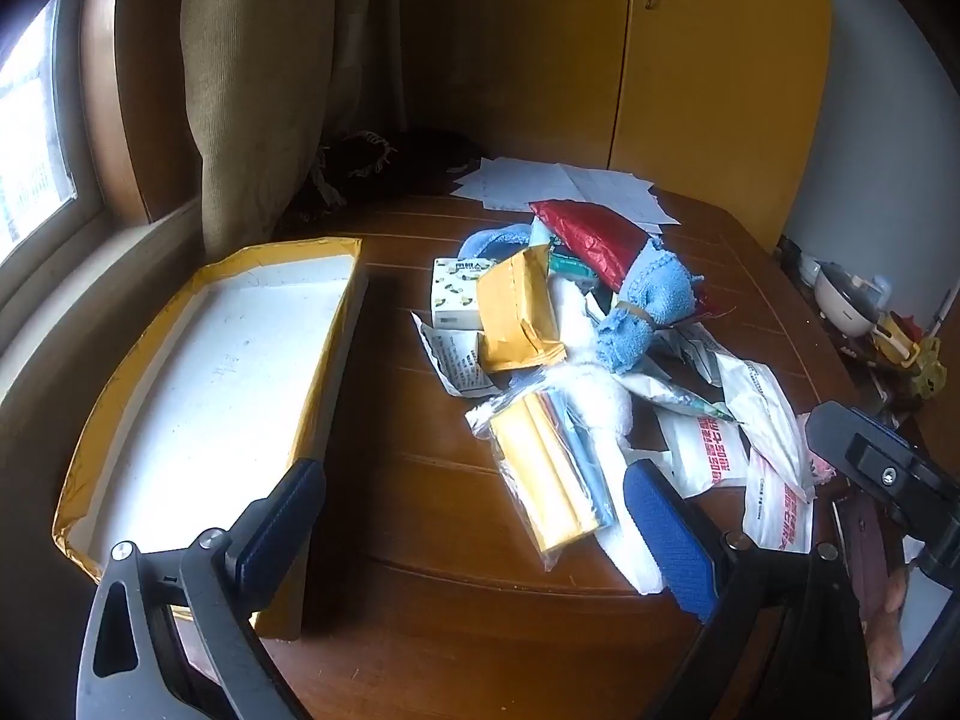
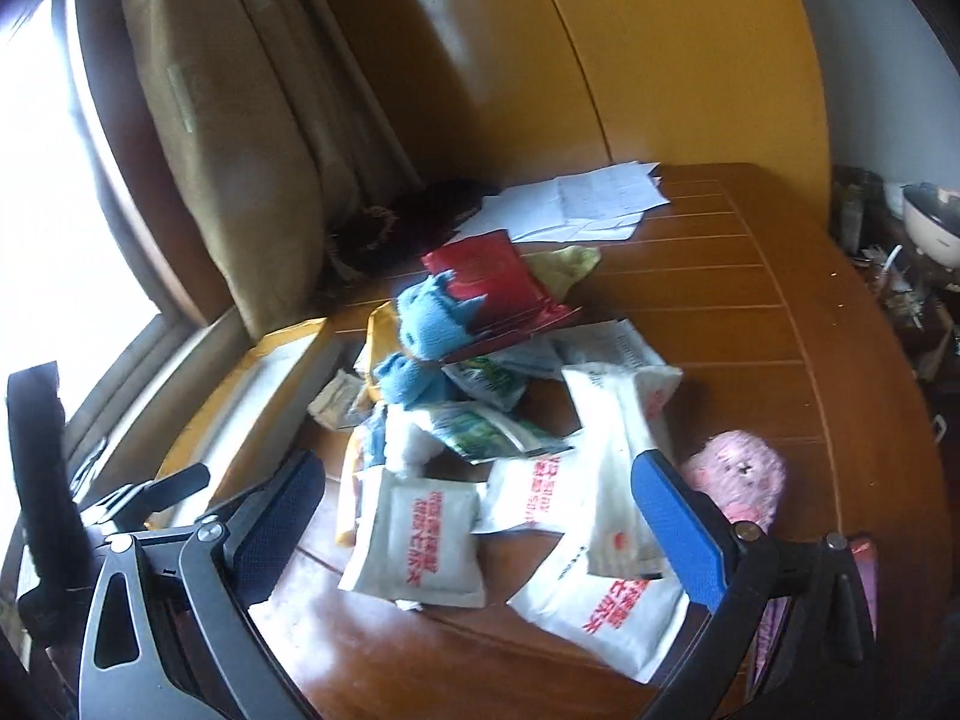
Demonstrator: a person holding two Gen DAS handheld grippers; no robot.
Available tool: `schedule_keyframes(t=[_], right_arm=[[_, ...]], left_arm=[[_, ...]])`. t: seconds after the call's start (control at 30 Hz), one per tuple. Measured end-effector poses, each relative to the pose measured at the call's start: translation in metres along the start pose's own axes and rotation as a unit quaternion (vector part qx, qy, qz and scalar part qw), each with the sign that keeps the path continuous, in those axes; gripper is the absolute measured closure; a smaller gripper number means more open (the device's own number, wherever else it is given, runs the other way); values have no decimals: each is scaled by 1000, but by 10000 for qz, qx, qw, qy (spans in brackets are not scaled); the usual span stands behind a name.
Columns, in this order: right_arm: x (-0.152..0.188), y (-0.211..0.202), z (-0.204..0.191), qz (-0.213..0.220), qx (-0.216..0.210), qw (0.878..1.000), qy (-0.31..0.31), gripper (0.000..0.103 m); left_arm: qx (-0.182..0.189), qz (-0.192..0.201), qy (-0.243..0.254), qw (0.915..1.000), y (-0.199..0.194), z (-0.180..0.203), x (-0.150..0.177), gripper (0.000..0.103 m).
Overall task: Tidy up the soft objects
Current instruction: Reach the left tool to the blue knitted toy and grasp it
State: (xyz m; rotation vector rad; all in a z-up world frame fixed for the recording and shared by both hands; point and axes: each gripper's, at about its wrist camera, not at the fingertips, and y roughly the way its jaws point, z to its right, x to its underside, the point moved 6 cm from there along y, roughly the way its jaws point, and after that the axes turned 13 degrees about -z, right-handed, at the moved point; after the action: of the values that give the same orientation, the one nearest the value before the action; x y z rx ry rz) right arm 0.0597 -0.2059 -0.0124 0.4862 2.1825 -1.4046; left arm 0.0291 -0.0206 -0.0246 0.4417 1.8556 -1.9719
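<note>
A pile of soft things lies on the wooden table: a blue knitted toy, a white plush, a red foil bag, yellow padded envelopes, a clear bag of yellow and blue rolls, white packets with red print. A pink plush lies at the pile's right. An open yellow-edged box with a white inside stands left of the pile. My left gripper is open and empty above the table near the clear bag. My right gripper is open and empty above the white packets.
White paper sheets lie at the table's far side, a dark cloth beside them. A curtain and window are at left, yellow cupboards behind. A cluttered side shelf with a bowl stands at right.
</note>
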Motion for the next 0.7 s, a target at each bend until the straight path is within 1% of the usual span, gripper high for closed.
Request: schedule_keyframes(t=[0.07, 0.1, 0.17, 0.2, 0.23, 0.33, 0.4, 0.43, 0.47, 0.53, 0.6, 0.67, 0.7], right_arm=[[-3, 0, 0, -62, -367, 9993, -11, 1], [-5, 0, 1, -55, -514, 9987, 47, 1], [-8, -3, 4, 85, -522, 9985, 141, 4], [-9, -7, 3, 223, -476, 9986, 97, 7], [-9, -9, 0, 293, -446, 9986, 13, 7], [-12, -13, -5, 452, -669, 9967, 42, 7], [-14, -11, -3, 409, -811, 9957, 180, 7], [-16, -9, -1, 321, -783, 9961, 231, 7], [-18, -3, 5, 156, -654, 9972, 321, 7], [-19, 6, 16, -42, -397, 9978, 526, 7], [-21, 13, 26, -125, -222, 9976, 650, 7], [-23, 20, 36, -187, -101, 9964, 823, 14], [-24, 25, 41, -243, -85, 9951, 954, 21]], left_arm=[[-16, -28, 51, 10000, 1, 1, -3, 2], [45, -20, 54, 10000, 2, 1, -4, 2], [105, 53, 54, 9999, 1, 1, -7, 2], [110, 96, 37, 9999, 1, 0, -9, 2], [81, 140, 42, 9999, 1, 0, -10, 2], [73, 122, 76, 9999, 6, 1, -16, 2], [98, 133, 88, 9998, 7, 1, -21, 2], [113, 126, 96, 9998, 7, 1, -23, 2], [153, 110, 85, 9998, 8, 1, -25, 2], [303, 56, 89, 9995, 11, 2, -30, 2], [457, 13, 121, 9989, 14, 5, -35, 2], [566, 38, 215, 9982, 15, 11, -42, 3], [602, 45, 288, 9978, 15, 15, -46, 7]])
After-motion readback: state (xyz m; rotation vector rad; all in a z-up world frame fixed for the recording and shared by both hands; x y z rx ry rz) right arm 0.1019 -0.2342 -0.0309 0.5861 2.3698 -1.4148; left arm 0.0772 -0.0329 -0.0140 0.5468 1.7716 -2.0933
